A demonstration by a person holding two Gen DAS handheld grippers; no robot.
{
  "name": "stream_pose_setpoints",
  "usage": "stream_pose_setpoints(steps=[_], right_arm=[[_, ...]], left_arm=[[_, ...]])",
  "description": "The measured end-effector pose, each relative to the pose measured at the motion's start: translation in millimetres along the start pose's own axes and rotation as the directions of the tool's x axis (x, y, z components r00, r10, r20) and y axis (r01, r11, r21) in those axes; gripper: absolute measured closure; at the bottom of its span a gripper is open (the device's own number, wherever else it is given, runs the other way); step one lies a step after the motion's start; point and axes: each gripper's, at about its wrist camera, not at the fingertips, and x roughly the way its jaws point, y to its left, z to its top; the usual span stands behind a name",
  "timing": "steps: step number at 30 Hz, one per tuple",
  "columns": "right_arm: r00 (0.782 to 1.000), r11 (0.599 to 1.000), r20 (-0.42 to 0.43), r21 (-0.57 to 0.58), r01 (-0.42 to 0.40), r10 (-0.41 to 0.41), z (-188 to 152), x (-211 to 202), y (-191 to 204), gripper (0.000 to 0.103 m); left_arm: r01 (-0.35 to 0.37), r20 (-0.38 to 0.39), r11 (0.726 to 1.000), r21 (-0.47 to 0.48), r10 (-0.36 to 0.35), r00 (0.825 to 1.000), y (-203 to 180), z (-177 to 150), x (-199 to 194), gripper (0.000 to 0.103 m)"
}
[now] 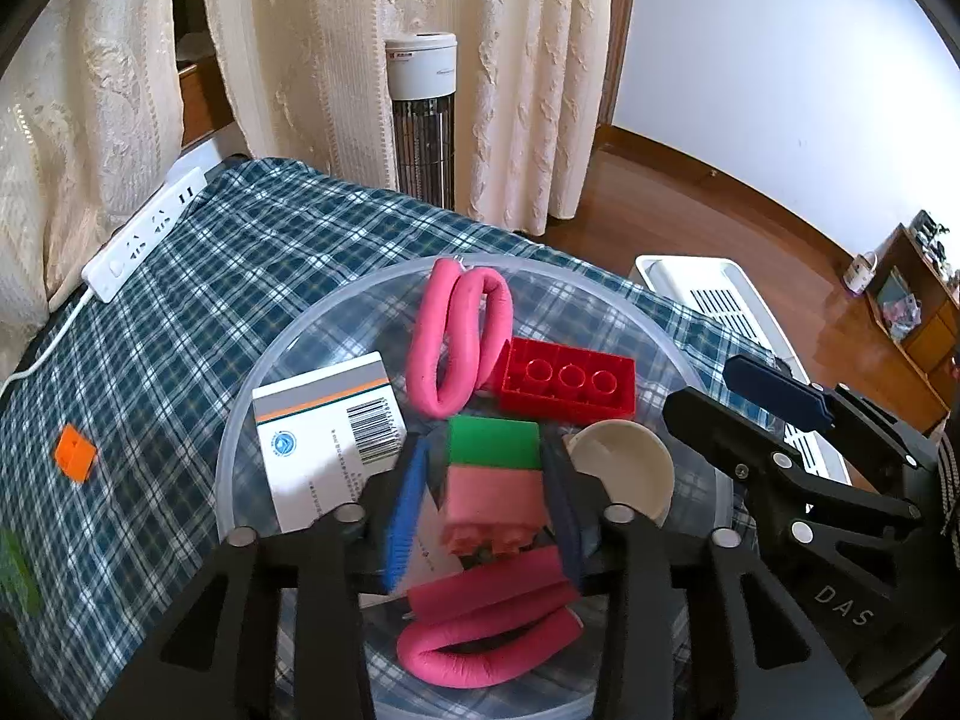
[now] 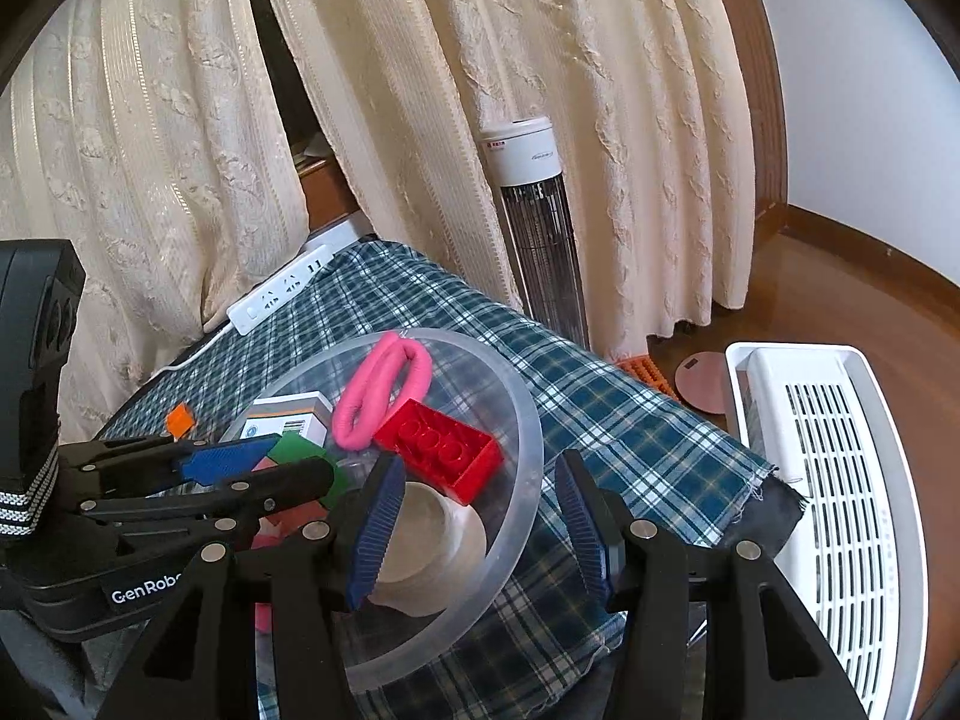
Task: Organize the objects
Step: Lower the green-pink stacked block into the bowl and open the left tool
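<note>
Blocks (image 1: 492,480), one green stacked on one pink, sit inside the clear bowl (image 1: 678,354) on our plaid cloth (image 1: 180,324), between the pads of our left gripper (image 1: 489,504); whether those pads still press them we cannot tell. Our right gripper (image 2: 480,528) straddles the bowl's rim, jaws parted, grasping nothing. Around the blocks lie a red brick (image 1: 567,384), pink rollers (image 1: 456,336), a box (image 1: 330,438) and a cup (image 1: 624,468).
</note>
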Motion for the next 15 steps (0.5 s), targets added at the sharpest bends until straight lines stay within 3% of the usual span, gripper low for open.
stream_pose_setpoints(steps=[15], right_arm=[[1.000, 1.000, -0.004, -0.017, 0.002, -0.002, -2, -4, 14, 0.048]], left_arm=[[-0.005, 0.028, 0.999, -0.036, 0.006, 1.000, 17, -7, -21, 0.054]])
